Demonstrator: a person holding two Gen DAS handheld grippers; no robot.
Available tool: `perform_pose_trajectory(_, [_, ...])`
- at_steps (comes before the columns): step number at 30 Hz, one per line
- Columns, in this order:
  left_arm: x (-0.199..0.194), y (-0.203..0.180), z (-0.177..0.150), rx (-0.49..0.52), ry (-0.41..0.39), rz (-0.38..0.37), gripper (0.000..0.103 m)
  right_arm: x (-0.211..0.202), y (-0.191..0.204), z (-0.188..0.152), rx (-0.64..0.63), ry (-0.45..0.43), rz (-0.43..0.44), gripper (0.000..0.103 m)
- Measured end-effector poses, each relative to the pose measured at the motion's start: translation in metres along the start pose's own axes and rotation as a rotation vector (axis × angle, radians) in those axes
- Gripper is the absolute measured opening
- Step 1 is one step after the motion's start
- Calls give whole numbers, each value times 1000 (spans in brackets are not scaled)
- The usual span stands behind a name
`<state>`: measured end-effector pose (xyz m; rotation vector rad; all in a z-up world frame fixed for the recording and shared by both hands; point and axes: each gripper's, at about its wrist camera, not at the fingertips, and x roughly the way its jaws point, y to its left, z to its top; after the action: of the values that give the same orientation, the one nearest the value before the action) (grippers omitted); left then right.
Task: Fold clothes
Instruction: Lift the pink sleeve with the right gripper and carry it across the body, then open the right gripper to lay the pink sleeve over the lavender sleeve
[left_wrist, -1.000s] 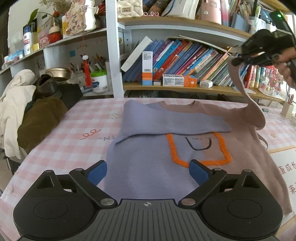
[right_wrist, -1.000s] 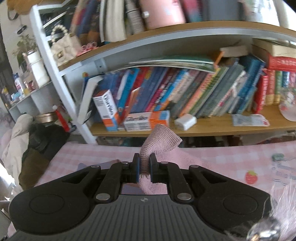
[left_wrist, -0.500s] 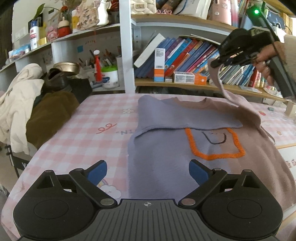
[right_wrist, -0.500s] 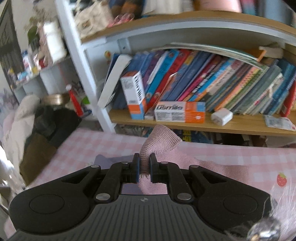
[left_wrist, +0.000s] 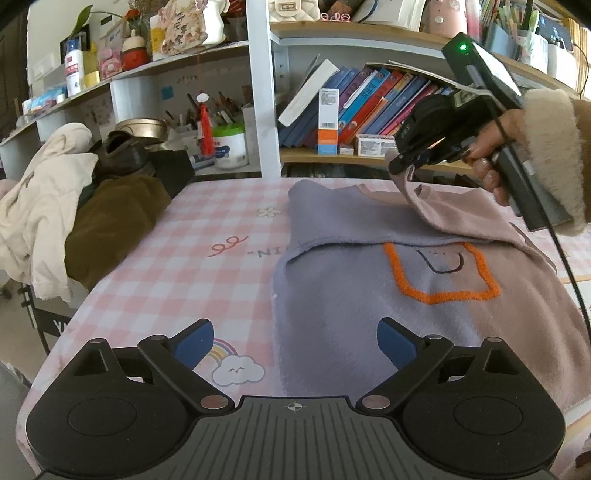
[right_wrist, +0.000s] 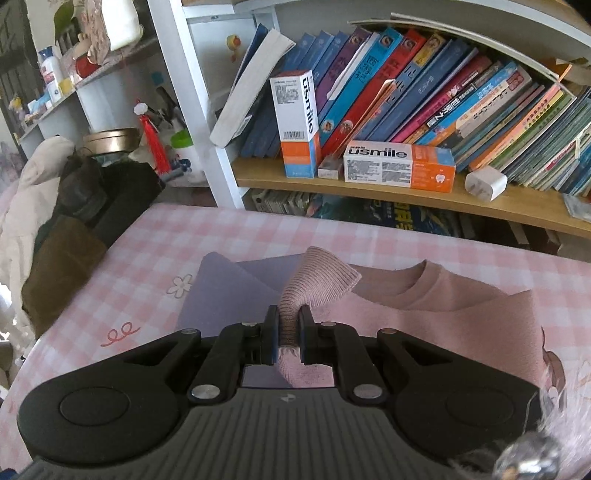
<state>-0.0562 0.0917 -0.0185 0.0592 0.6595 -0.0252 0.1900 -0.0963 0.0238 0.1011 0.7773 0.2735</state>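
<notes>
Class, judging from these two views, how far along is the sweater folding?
Done: the purple sleeve lies folded across the sweater. In hand: the right claw is shut on the pink sleeve's cuff, above the chest. Left: laying that sleeve down and folding the body. The left claw is open, holding nothing.

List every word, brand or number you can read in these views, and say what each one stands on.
"usmile": running up the side of the upright white and orange carton on the wooden shelf.
"usmile": on the flat white and orange box lying beside it.
"NIN": printed on the pink checked tablecloth, seen upside down and partly covered by the sweater.
Book spines carry Chinese titles, too small to read reliably.
The barcode digits on the cartons are too small to read.
</notes>
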Motion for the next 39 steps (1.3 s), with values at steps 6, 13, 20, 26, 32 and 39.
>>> perform_pose_trajectory(6, [-3, 2, -2, -8, 2, 6, 97, 10, 5, -7, 6, 24, 4, 16])
perform_pose_trajectory(13, [-3, 4, -3, -41, 10, 5, 97, 3, 7, -17, 25, 33, 86, 54])
perform_pose_trajectory(20, [2, -7, 3, -30, -2, -21, 97, -26, -18, -33, 68, 35, 91, 54])
perform_pose_trajectory(26, [9, -20, 9, -25, -7, -48, 97, -55, -52, -55, 105, 29, 49, 54])
perform_pose_trajectory(32, [17, -34, 17, -20, -19, -79, 97, -84, -78, -83, 103, 29, 3, 53])
perform_pose_trajectory(39, [27, -51, 23, -15, -12, -101, 97, -117, -92, -128, 41, 68, -51, 53])
